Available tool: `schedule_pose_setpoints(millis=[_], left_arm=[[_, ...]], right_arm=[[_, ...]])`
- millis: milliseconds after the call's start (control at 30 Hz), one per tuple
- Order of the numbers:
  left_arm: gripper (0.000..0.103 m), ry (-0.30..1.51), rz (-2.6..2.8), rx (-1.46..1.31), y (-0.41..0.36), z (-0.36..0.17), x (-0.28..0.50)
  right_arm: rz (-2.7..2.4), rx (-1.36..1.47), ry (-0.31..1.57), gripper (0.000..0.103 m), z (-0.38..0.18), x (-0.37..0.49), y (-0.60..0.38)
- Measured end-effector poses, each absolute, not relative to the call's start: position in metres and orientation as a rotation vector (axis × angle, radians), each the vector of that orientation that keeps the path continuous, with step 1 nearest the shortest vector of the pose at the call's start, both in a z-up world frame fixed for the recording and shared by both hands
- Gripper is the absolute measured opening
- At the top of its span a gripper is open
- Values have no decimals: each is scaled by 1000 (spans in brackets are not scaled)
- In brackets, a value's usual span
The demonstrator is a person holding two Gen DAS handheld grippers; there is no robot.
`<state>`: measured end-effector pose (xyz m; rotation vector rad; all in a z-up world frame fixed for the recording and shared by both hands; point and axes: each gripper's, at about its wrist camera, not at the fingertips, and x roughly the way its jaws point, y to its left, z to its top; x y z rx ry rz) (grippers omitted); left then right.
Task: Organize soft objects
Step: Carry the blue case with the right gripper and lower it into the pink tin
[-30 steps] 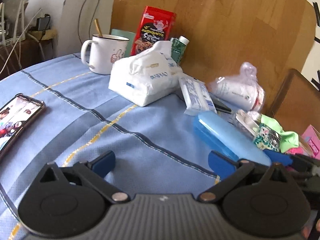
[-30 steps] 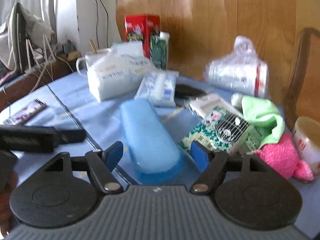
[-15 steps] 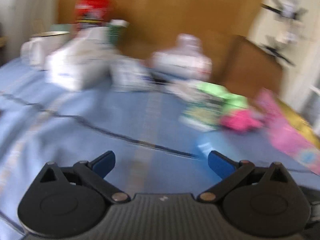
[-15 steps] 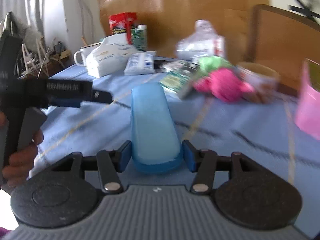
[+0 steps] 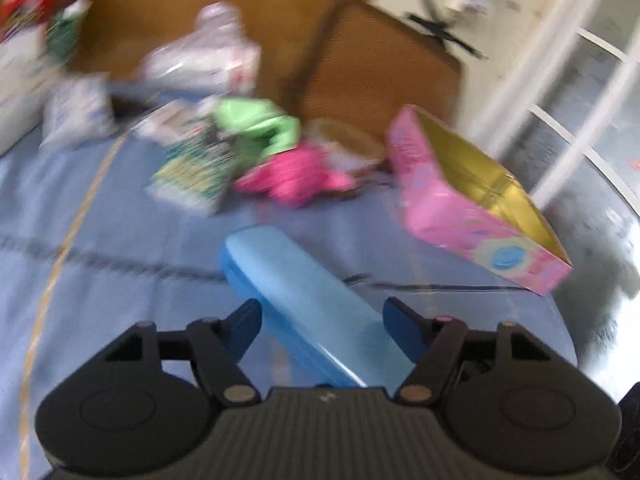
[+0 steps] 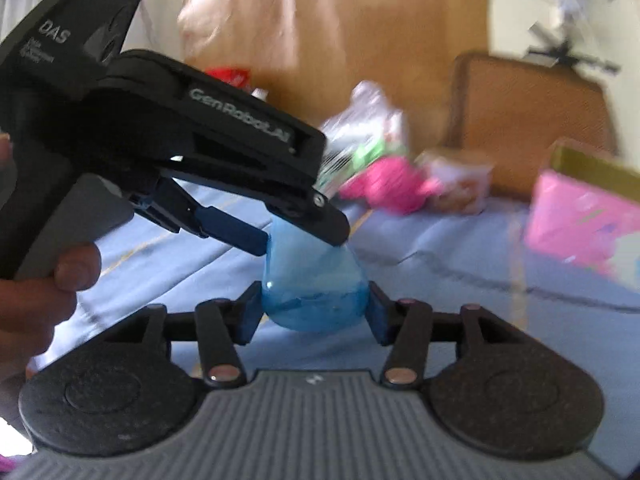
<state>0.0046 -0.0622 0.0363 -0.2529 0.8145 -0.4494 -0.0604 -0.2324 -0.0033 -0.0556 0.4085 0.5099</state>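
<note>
Left wrist view, going from the left edge: a white bag (image 5: 16, 80) and a small packet (image 5: 76, 114) sit blurred at the back of the table (image 5: 100, 240), which wears a blue cloth. Next comes a patterned pack (image 5: 192, 172), then a green cloth (image 5: 256, 124) and a pink fluffy thing (image 5: 292, 178) touching one another. A tub (image 5: 348, 144) stands just behind the pink one. Right of them a pink box (image 5: 460, 208) lies open near the table's edge, gold inside.

Nearer the camera, a blue case (image 5: 304, 300) runs slantwise between the jaws of the left gripper (image 5: 322, 320). Those jaws stand fairly wide; the left pad is near the case, the right one seems clear of it, though blur makes contact hard to judge.

Right wrist view: a hand (image 6: 44, 292) at the left edge holds the left gripper (image 6: 300, 236), whose tips reach down to the far end of the case (image 6: 316, 292). In the middle, the right gripper (image 6: 314, 312) has its jaws narrowed onto the case's near, rounded end, a pad pressed to each side. Whether the case rests on the cloth or is lifted off it I cannot tell. Farther back sit the pink thing (image 6: 384, 184) and the tub (image 6: 460, 180), and the box (image 6: 584, 220) fills the right edge.
</note>
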Motion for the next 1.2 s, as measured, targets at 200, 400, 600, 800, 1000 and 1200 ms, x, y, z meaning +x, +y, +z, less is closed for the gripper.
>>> schedule_pose_setpoints(millis=[200,400,600,800,1000,1200], left_arm=[[68,718,-636,-154,-141,75,21],[80,682,-698,-117,-179,100,33],[86,844,-621,-237,-145,70,43],[88,1011,-642,-312,-150,35,46],[86,1078,-652,-251,-171,14,38],[67,1057,-661,-206,-187,15,28]], right_arm=[[351,5,279,54,15,-52,-288],[262,8,192,53,36,-37,-332],[273,48,290,53,19,-44,-358],[263,89,441,55,-12,-67,-360],[288,57,450,84,-13,-65,-347],[318,-11,464,59,-17,-48,-328]])
